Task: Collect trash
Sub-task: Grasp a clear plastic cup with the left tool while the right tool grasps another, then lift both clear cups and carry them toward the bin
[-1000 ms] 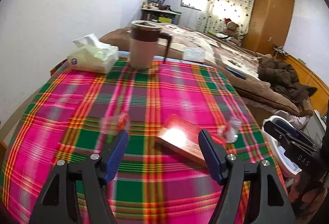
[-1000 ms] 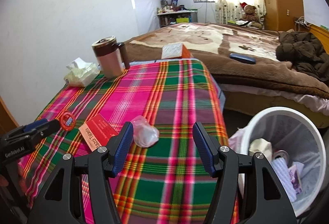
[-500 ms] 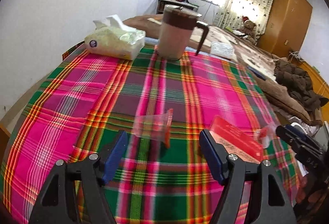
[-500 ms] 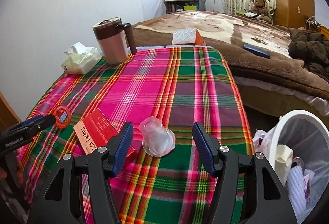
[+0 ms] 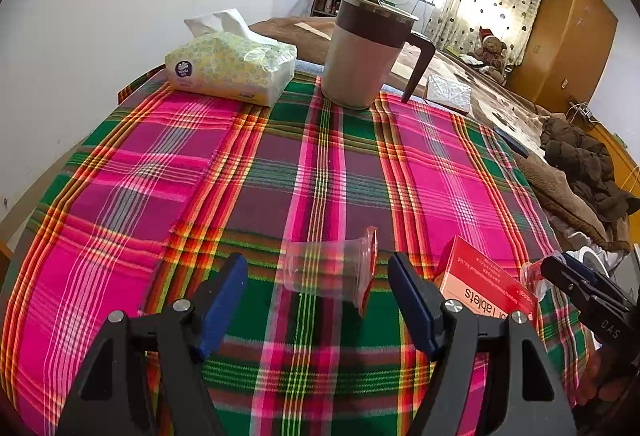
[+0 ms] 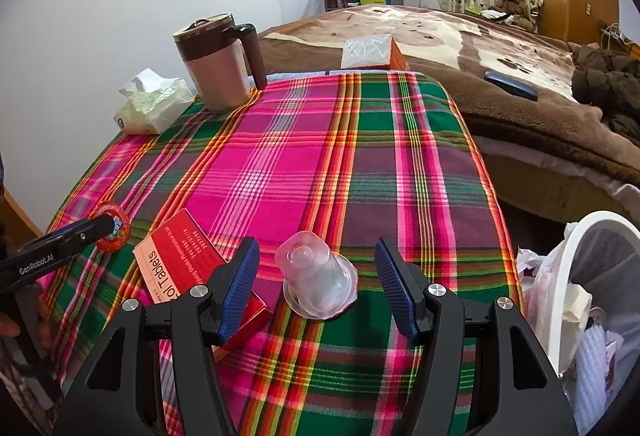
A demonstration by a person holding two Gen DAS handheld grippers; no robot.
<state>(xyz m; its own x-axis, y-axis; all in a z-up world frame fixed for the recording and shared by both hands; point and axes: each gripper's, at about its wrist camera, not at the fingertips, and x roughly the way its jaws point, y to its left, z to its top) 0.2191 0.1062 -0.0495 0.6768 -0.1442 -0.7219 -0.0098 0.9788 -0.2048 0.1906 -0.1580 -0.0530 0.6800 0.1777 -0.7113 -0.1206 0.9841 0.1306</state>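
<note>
Your left gripper (image 5: pixel 318 300) stood wide and empty; the clear plastic cup with red rim (image 5: pixel 332 270) lay on its side on the desk just beyond, long axis left-right. Your right gripper (image 6: pixel 316 286), also wide, framed the other clear cup (image 6: pixel 318 286).

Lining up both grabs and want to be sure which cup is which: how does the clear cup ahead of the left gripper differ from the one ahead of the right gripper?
The red-rimmed cup lies on its side, mouth toward the tablet box; the plain cup stands upside down, base up. The red-rimmed cup looks smooth and uncrushed; the plain cup looks cloudier and slightly crumpled. Both are clear plastic, resting on the plaid cloth, untouched between open jaws.
</note>
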